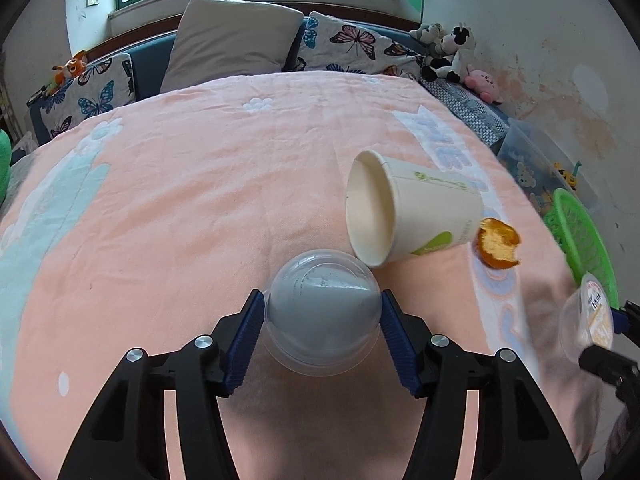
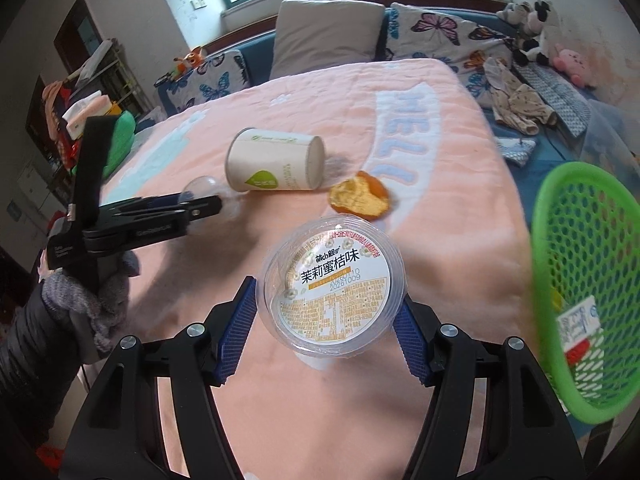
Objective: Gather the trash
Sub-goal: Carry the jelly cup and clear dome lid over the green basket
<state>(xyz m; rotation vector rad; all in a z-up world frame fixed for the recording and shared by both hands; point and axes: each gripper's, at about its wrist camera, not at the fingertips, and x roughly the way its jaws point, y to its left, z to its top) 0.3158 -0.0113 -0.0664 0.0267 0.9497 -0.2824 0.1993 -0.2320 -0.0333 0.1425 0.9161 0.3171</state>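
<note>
My left gripper [image 1: 322, 298] is shut on a clear plastic dome lid [image 1: 320, 324], its blue pads against both sides, low over the pink blanket. My right gripper [image 2: 328, 292] is shut on a clear plastic cup with a printed orange-and-white label [image 2: 340, 280], held above the bed. A white paper cup [image 1: 412, 208] [image 2: 272, 160] lies on its side just beyond the dome lid. An orange peel [image 1: 498, 248] [image 2: 360, 198] lies next to the paper cup's base. The right wrist view shows the left gripper [image 2: 200, 204] from the side with the dome lid [image 2: 202, 188] at its tips.
A green mesh basket [image 2: 588, 280] [image 1: 584, 240] stands tilted at the bed's right edge, close to the held cup. Pillows [image 1: 232, 36] and plush toys [image 1: 452, 52] line the headboard. Clothes [image 2: 516, 100] lie at the right side. A gloved hand and dark sleeve [image 2: 80, 304] hold the left gripper.
</note>
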